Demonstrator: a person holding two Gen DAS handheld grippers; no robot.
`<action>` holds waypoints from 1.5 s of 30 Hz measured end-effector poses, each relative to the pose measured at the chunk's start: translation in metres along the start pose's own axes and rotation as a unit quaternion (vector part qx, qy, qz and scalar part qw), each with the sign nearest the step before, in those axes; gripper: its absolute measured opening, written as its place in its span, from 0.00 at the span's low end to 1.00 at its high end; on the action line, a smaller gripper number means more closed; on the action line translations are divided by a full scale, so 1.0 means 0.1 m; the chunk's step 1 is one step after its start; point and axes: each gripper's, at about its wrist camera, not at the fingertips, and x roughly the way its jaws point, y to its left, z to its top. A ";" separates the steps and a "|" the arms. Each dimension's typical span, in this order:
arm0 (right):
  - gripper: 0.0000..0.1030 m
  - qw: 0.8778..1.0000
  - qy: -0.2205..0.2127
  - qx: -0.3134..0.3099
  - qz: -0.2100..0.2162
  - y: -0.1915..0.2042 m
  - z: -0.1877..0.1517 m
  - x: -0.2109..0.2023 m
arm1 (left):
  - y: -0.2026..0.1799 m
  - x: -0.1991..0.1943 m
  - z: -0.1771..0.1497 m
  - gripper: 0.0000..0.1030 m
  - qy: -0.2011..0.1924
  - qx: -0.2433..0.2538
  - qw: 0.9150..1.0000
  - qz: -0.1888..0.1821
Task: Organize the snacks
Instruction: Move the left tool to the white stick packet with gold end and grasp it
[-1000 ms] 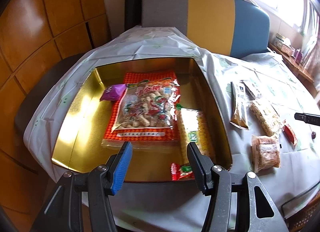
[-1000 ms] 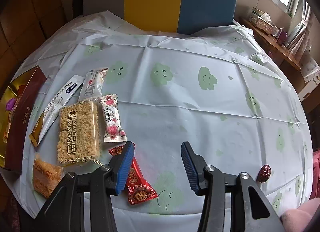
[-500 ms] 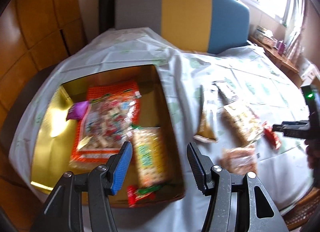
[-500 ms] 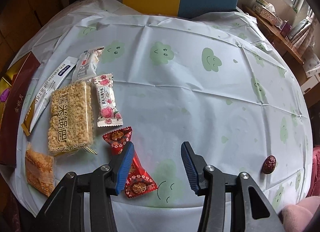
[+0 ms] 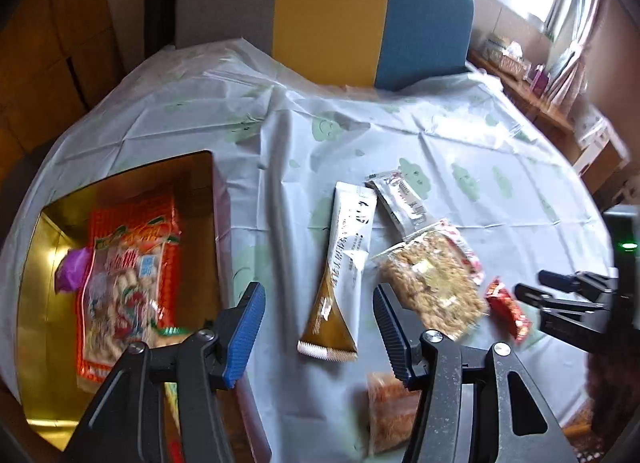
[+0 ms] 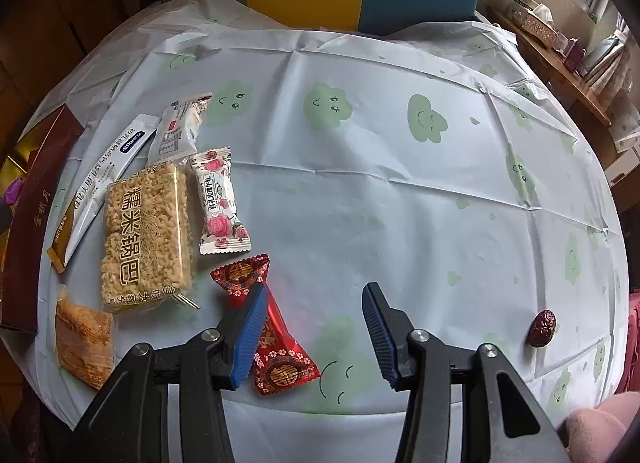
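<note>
Left of the left gripper [image 5: 318,321] a gold box [image 5: 38,303] is seen, with an orange bag [image 5: 128,279] and a purple sweet [image 5: 72,273] lying in it. The jaws of this gripper are held apart and have just been closing a little; nothing is clamped, and a long sachet [image 5: 346,267] lies on the cloth [image 5: 400,131] just ahead between them. Right of it a rice cake [image 5: 432,291] is seen.

The right gripper [image 6: 314,327] is held apart too, empty. A red sweet [image 6: 276,339] lies partly under its left finger; a rose packet [image 6: 220,199] lies ahead to the left. A date [image 6: 543,328] is seen well to its right.
</note>
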 end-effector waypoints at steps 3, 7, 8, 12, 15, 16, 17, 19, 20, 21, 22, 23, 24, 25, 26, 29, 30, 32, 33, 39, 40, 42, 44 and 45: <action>0.48 1.000 -0.007 0.002 0.006 -0.01 0.00 -0.03 | -0.11 0.16 0.06 0.44 0.012 0.031 0.999 0.011; 0.48 1.000 -0.016 0.001 0.011 0.00 0.00 -0.09 | -0.28 0.39 0.11 0.40 0.028 0.077 0.997 0.017; 0.48 1.000 -0.018 0.000 0.013 0.01 0.00 -0.10 | -0.32 0.47 0.12 0.40 0.034 0.089 0.995 0.015; 0.48 1.000 -0.023 -0.002 0.019 0.02 0.00 -0.13 | -0.37 0.74 0.16 0.40 0.060 0.103 0.993 0.017; 0.48 0.999 -0.026 -0.002 0.022 0.02 0.00 -0.14 | -0.37 0.87 0.18 0.40 0.069 0.107 0.992 0.009; 0.48 0.999 -0.026 -0.002 0.023 0.02 0.00 -0.15 | -0.38 0.91 0.18 0.40 0.073 0.108 0.991 0.010; 0.48 0.999 -0.027 -0.001 0.024 0.01 0.00 -0.15 | -0.37 0.95 0.18 0.42 0.077 0.108 0.991 0.012; 0.48 0.999 -0.029 -0.002 0.025 0.02 0.01 -0.16 | -0.38 0.98 0.21 0.43 0.069 0.108 0.992 0.009; 0.48 0.999 -0.030 -0.002 0.026 0.02 0.01 -0.16 | -0.38 0.98 0.21 0.43 0.068 0.111 0.991 0.009; 0.48 0.999 -0.030 -0.003 0.027 0.02 0.01 -0.16 | -0.39 0.99 0.21 0.43 0.066 0.111 0.992 0.008; 0.48 0.999 -0.031 -0.004 0.027 0.02 0.01 -0.17 | -0.39 0.99 0.21 0.43 0.063 0.111 0.992 0.008; 0.48 0.999 -0.031 -0.004 0.028 0.03 0.01 -0.17 | -0.38 0.99 0.21 0.43 0.058 0.112 0.992 0.006; 0.48 0.999 -0.032 -0.004 0.028 0.03 0.01 -0.17 | -0.37 0.99 0.20 0.43 0.054 0.112 0.992 0.003; 0.48 0.999 -0.032 -0.005 0.027 0.03 0.01 -0.17 | -0.35 0.99 0.20 0.43 0.050 0.108 0.993 -0.001; 0.48 0.999 -0.032 -0.005 0.027 0.03 0.00 -0.17 | -0.32 0.97 0.19 0.44 0.048 0.100 0.994 -0.006; 0.48 0.999 -0.033 -0.003 0.027 0.03 0.01 -0.18 | -0.28 0.98 0.21 0.44 0.043 0.078 0.996 -0.017; 0.48 0.999 -0.033 -0.001 0.026 0.02 0.01 -0.18 | -0.28 0.98 0.20 0.44 0.039 0.074 0.996 -0.015; 0.48 0.999 -0.034 0.001 0.025 0.00 0.01 -0.18 | -0.30 0.96 0.18 0.44 0.036 0.075 0.997 -0.008; 0.48 0.999 -0.034 0.003 0.024 0.00 0.01 -0.18 | -0.30 0.96 0.18 0.45 0.037 0.072 0.997 -0.007; 0.48 0.999 -0.038 0.014 0.023 -0.06 0.03 -0.18 | -0.32 0.92 0.14 0.35 0.042 0.069 0.997 0.008; 0.48 0.999 -0.039 0.016 0.023 -0.07 0.03 -0.18 | -0.33 0.90 0.12 0.30 0.039 0.073 0.997 0.009; 0.48 0.999 -0.038 0.018 0.020 -0.08 0.04 -0.17 | -0.33 0.85 0.06 0.26 0.035 0.074 0.997 0.009; 0.48 0.999 -0.039 0.024 0.018 -0.11 0.04 -0.17 | -0.33 0.79 0.01 0.23 0.031 0.073 0.997 0.009; 0.48 0.999 -0.042 0.029 0.018 -0.13 0.05 -0.18 | -0.33 0.77 -0.02 0.22 0.030 0.072 0.997 0.008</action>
